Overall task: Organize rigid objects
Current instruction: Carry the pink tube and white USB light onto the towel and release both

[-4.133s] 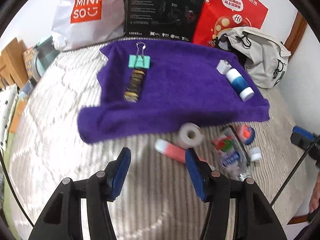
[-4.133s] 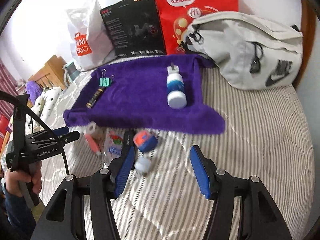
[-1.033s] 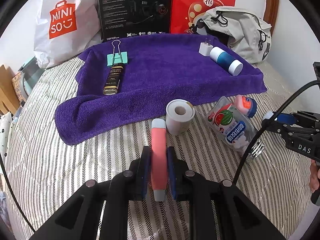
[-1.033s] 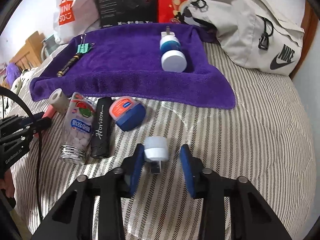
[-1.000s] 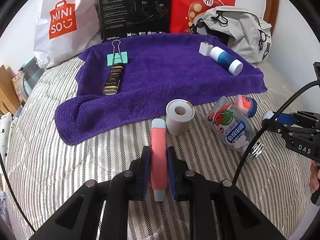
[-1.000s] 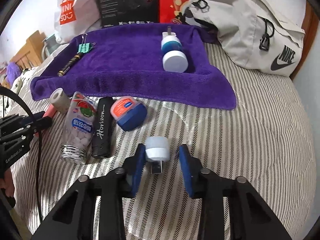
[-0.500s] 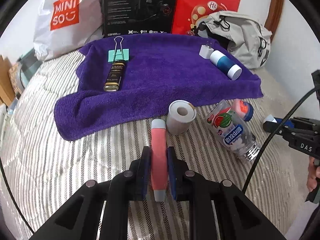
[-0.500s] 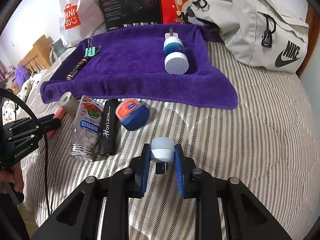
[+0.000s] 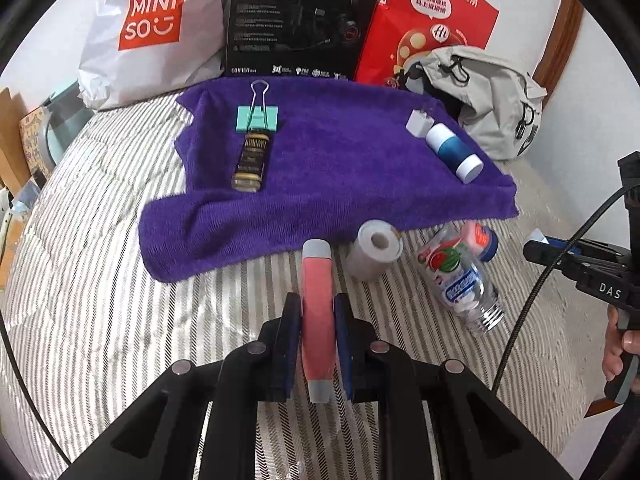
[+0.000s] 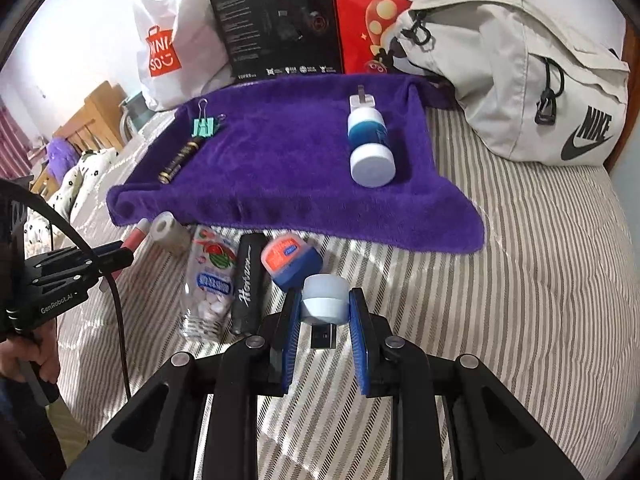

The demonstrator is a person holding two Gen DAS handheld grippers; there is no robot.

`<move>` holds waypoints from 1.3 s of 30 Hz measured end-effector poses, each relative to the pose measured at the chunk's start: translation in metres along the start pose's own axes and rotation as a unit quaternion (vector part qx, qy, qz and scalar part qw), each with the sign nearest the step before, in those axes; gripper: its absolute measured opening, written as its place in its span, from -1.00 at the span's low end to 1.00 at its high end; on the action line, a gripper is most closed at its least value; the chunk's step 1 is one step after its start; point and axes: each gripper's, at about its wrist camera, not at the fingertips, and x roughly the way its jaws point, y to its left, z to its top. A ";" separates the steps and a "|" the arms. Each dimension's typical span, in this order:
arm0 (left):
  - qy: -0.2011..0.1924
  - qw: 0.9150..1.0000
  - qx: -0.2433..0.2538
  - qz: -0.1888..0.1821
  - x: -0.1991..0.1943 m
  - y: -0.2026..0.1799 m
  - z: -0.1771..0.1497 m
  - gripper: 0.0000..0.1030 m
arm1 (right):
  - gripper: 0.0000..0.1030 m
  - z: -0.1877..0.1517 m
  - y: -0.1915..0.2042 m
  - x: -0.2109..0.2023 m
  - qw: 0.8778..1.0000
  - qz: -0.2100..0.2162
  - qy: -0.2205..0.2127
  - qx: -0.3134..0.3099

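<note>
Step in hand: carrying. Pink tube is clamped in left gripper, USB lamp in right gripper; both are held just short of the towel. Next, seemingly: each is set down on bare towel, clear of the bottle

A home bedroom: everything lies on a bed with a striped quilted cover. At twelve o'clock a Miniso shopping bag, a black headset box and a red paper bag lean against a white wall, a grey Nike backpack beside them. Wooden furniture stands at ten o'clock.
</note>
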 end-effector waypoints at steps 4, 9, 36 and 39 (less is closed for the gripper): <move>-0.005 1.000 0.001 0.005 -0.004 0.001 0.012 -0.68 | -0.54 0.011 0.002 -0.004 1.000 0.006 -0.008 -0.004; -0.017 1.000 0.002 0.006 -0.009 0.005 0.031 -0.68 | -0.54 0.034 0.006 -0.008 1.000 0.011 -0.019 -0.011; 0.000 1.000 0.001 0.001 0.037 0.022 0.090 -0.68 | -0.55 0.087 0.011 0.089 0.998 -0.005 0.053 -0.028; 0.004 1.000 0.003 0.001 0.044 0.021 0.092 -0.68 | -0.54 0.088 0.011 0.091 0.998 -0.004 0.054 -0.031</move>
